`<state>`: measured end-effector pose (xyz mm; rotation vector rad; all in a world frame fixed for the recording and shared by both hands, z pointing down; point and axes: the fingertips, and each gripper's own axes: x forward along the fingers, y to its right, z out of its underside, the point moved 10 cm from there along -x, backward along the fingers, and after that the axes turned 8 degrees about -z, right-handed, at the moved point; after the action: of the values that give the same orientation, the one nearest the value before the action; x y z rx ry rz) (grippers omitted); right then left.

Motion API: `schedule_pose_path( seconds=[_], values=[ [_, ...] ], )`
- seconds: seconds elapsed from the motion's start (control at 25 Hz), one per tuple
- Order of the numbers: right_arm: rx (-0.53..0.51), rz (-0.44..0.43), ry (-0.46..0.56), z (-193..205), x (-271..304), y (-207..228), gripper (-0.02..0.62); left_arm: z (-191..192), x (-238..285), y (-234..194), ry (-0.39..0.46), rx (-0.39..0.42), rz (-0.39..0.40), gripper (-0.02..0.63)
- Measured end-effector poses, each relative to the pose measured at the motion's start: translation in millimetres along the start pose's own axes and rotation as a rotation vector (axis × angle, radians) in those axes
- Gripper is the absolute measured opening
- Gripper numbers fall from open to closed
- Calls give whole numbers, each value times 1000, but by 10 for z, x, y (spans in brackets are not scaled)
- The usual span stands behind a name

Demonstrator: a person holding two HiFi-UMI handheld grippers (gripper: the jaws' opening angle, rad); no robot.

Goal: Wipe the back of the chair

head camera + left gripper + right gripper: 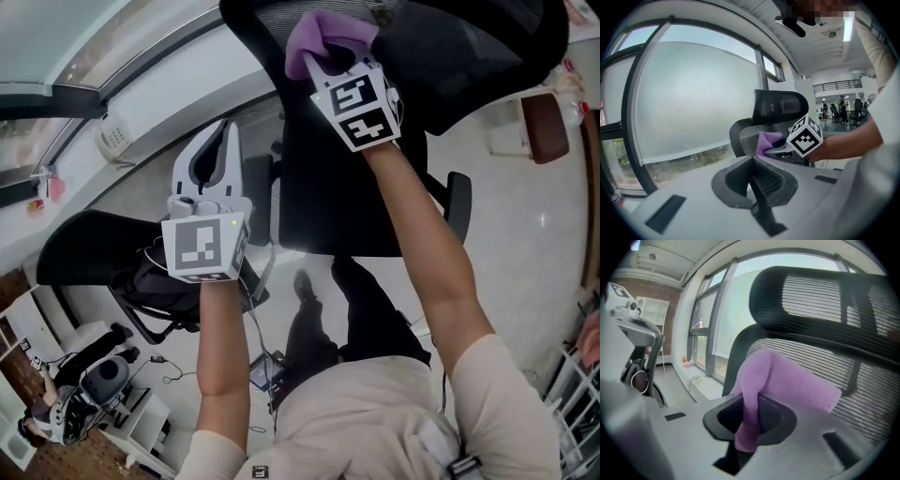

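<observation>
The right gripper (749, 425) is pinching a purple cloth (790, 380). Its two jaws are closed tight on a fold of the cloth, and the rest of the cloth puffs out in front of them. The cloth lies against the chair back (867, 380), which is black mesh with thin lines across it. The spot is right in front of the right gripper, up near the top of the chair back. Just above the cloth is the black headrest (811, 291).

In the head view, the right gripper (328, 58) is stretched far out in front of the person, and the purple cloth (323, 33) covers its tips at the edge of the chair back (469, 56).

The left gripper (752, 161) is holding nothing. Its jaws are closed together with no gap and nothing in between. It stays off to the side, well apart from the chair. In its own view, the purple cloth (766, 142) and the right gripper (785, 151) are ahead of it, a bit to the right, at the chair back (747, 138). The headrest (780, 105) is above them. A big window (689, 103) fills the space ahead of the left gripper and to its left.

In the head view, the left gripper (214, 141) is nearer the person than the right one.
</observation>
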<state>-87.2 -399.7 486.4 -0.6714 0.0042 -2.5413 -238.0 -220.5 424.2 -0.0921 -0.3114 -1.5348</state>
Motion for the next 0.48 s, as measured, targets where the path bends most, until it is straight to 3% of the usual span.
schedule_pose_path(
  seconds=[0.2,0.48],
  values=[
    [58,104,-11,297,-439,314,51,-101,180,247,10,22,76,8],
    [215,385,-89,1189,-1677,1170,51,-270,525,886,21,62,222,8]
  ],
)
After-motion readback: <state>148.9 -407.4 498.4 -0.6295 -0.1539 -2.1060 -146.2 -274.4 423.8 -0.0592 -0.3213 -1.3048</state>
